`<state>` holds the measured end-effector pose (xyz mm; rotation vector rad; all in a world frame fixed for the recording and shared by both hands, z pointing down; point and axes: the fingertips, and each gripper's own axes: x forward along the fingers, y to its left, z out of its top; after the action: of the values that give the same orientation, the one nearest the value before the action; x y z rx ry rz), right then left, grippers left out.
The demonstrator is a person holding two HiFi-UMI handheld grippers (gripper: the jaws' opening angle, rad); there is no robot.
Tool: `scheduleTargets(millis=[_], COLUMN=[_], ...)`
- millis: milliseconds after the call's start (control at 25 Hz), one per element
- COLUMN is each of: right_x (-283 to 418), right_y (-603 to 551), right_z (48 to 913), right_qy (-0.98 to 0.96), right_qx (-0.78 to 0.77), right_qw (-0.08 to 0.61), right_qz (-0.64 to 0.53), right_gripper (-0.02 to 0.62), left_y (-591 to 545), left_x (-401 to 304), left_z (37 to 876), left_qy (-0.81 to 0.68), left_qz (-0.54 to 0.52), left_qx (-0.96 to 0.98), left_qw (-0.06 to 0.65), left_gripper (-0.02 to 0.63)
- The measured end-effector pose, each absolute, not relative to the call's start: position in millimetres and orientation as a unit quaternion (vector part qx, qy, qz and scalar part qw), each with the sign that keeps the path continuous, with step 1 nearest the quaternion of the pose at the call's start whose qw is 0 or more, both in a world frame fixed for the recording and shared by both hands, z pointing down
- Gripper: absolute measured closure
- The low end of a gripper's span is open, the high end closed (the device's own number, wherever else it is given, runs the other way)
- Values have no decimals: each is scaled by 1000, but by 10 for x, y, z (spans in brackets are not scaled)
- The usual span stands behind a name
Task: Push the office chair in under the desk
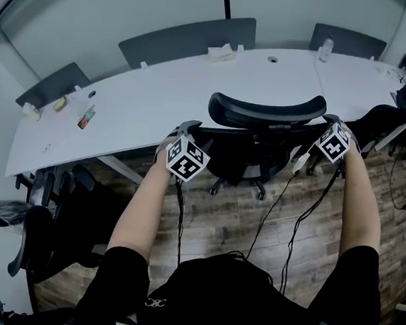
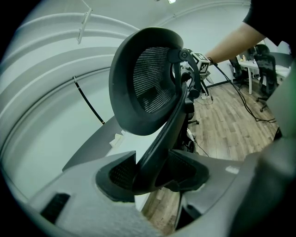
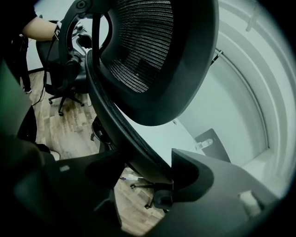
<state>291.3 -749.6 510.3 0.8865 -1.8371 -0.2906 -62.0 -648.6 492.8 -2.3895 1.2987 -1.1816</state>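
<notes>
Left gripper is clenched on one side of the chair back, which stands right at the desk edge. Right gripper is clenched on the other side, likely for a straight, even shove.

The office chair stands at your 12 o'clock, just before the desk, which spans 10 to 2 o'clock behind it. Your left gripper sits on the backrest frame at 11 o'clock, your right gripper at 1 o'clock.
</notes>
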Motion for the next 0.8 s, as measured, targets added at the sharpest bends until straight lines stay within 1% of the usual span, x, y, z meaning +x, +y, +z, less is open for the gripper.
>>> scheduleTargets(millis=[360,800], right_x=[2962,2941], right_y=[-7856,-7923], right_z=[5076,5086], right_qy=[-757,-750], right_qx=[373,387], right_qw=[521,522], right_qz=[-123,-125], right_gripper=[278,270], left_y=[-6804,-6853], left_x=[-579,-575], left_z=[4917,4919], left_qy=[432,429], left_qz=[-408,-401], left_qx=[-800,-806], left_qw=[78,76], left_gripper=[383,387])
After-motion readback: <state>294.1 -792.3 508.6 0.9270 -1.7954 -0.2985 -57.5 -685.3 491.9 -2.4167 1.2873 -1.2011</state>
